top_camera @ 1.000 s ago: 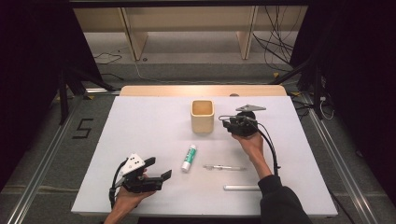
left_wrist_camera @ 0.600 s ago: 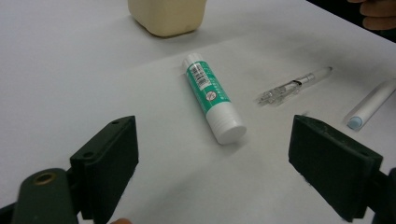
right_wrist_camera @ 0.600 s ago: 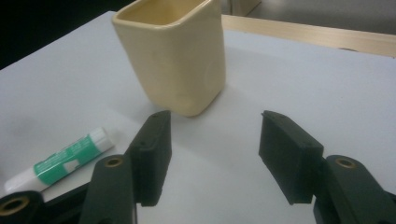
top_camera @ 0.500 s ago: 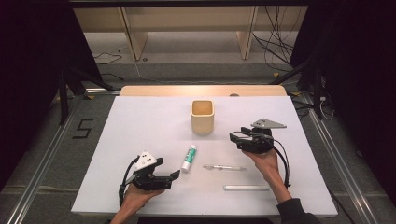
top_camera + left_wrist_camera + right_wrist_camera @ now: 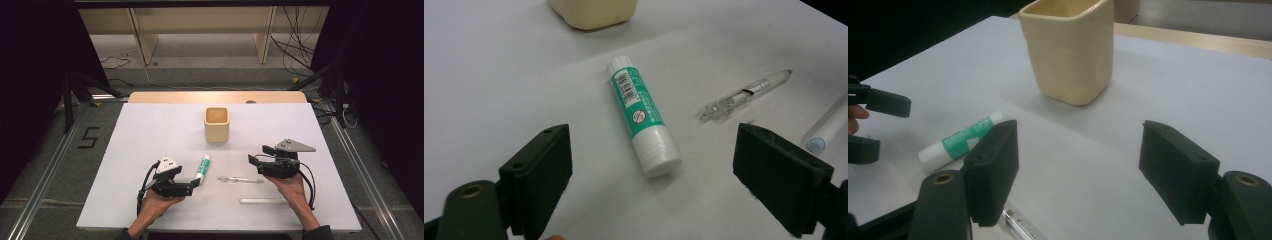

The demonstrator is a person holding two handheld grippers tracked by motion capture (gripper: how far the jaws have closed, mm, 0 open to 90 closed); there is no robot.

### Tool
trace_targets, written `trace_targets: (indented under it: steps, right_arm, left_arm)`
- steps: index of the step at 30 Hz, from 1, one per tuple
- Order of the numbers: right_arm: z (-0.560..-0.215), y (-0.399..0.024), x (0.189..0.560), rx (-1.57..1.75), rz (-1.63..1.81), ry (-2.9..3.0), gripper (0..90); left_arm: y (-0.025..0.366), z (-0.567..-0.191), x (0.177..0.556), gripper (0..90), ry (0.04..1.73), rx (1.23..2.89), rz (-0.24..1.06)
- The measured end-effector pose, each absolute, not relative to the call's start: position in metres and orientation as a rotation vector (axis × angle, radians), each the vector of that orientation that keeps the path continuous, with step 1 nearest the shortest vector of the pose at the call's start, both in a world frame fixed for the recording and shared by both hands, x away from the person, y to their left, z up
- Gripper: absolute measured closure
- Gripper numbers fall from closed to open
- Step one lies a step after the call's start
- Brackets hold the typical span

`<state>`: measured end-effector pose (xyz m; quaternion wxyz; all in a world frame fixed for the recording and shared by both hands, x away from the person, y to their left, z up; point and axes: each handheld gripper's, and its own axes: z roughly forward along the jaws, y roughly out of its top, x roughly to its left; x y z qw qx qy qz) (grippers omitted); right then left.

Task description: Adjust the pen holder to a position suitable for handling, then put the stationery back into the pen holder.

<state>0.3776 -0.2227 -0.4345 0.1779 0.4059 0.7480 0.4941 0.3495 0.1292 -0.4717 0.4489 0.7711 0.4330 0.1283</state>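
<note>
A green and white glue stick (image 5: pixel 203 167) (image 5: pixel 641 116) lies on the white table (image 5: pixel 150 135), near the front. My left gripper (image 5: pixel 193 186) (image 5: pixel 654 185) is open just short of its capped near end, and the pads are not touching it. My right gripper (image 5: pixel 259 154) (image 5: pixel 1078 170) hovers right of the glue stick and faces the cream cup (image 5: pixel 216 124) (image 5: pixel 1070 50). Its jaws have just been opening and there is nothing between them. A clear pen (image 5: pixel 241 179) (image 5: pixel 746 93) lies between the two grippers.
A white stick (image 5: pixel 263 201) (image 5: pixel 826 131) lies near the table's front edge, right of centre. The cup stands in the middle of the table, with a wooden strip (image 5: pixel 215 97) along the far edge. Dark floor and cables surround the table.
My right gripper has drawn back from beside the cup toward the person, and its jaws have spread wider. My left gripper has slid right toward the glue stick.
</note>
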Motion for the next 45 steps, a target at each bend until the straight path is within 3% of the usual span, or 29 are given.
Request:
trace_targets:
  steps: [25, 45]
  right_arm:
    - [-0.442, -0.224, 0.351, 1.138, 1.42, 2.14, 26.3]
    - [-0.445, -0.229, 0.339, 1.138, 1.411, 2.149, 26.2]
  left_arm:
    - [0.105, -0.473, 0.37, 17.1, 1.119, 2.047, 0.339]
    - [0.086, -0.479, 0.376, 30.4, 1.101, 2.109, 0.355]
